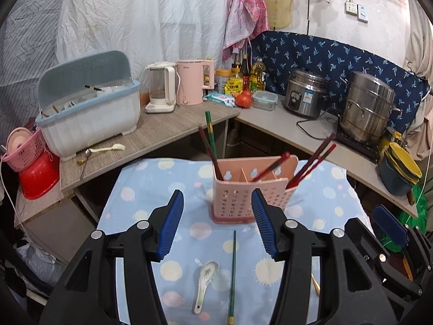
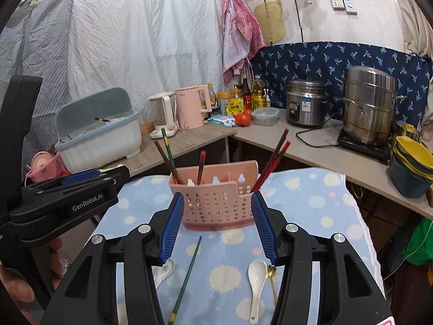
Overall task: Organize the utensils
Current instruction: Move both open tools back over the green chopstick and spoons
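Pink perforated plastic utensil caddy [image 2: 216, 200]: I count dark red chopsticks [image 2: 273, 162] inside. Left gripper [image 1: 217, 223], right gripper [image 2: 215, 227]: half-open, empty. Casing reads "GenRobot.AI".

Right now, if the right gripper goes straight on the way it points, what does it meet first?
Likely the pink utensil holder, framed between the open right gripper fingers; depth is unclear, so it might touch the dotted cloth just before.

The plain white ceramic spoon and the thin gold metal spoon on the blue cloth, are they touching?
Cannot tell. In the right wrist view the white spoon lies beside the gold spoon, bowls very close, with no clear gap or contact.
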Action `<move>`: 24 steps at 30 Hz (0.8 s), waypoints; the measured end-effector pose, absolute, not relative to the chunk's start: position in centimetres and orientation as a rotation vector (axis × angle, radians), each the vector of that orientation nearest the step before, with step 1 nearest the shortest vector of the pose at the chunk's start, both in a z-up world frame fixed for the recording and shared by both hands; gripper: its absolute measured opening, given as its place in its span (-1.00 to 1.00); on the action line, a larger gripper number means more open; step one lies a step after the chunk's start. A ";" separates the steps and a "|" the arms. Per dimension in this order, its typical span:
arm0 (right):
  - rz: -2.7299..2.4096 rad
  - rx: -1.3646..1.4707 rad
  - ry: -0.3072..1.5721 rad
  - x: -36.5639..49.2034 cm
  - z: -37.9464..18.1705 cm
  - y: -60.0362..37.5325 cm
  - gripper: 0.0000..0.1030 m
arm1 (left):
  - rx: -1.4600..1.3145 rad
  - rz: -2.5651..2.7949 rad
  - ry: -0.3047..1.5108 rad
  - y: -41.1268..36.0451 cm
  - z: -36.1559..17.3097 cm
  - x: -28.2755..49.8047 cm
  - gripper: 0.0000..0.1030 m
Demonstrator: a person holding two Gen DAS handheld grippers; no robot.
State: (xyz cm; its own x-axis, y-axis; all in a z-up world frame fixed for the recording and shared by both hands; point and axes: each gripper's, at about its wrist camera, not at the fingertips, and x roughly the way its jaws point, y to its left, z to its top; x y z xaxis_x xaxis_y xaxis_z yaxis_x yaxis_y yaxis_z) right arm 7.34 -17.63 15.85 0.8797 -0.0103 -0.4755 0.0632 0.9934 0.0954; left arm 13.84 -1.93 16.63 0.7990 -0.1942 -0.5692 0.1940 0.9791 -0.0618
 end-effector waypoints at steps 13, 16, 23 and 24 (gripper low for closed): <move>-0.045 0.127 0.609 4.2 10.5 -17.1 -0.02 | 0.023 -0.210 0.717 -1.9 11.1 11.2 -0.04; -0.050 0.131 0.637 3.6 9.3 -17.2 -0.02 | 0.025 -0.204 0.752 -1.5 9.3 10.6 -0.04; -0.046 0.138 0.731 2.5 5.4 -16.8 -0.02 | 0.001 -0.149 0.864 0.9 4.4 10.2 -0.04; -0.043 0.137 0.745 2.4 4.9 -16.6 -0.02 | 0.001 -0.139 0.879 1.3 3.8 10.2 -0.04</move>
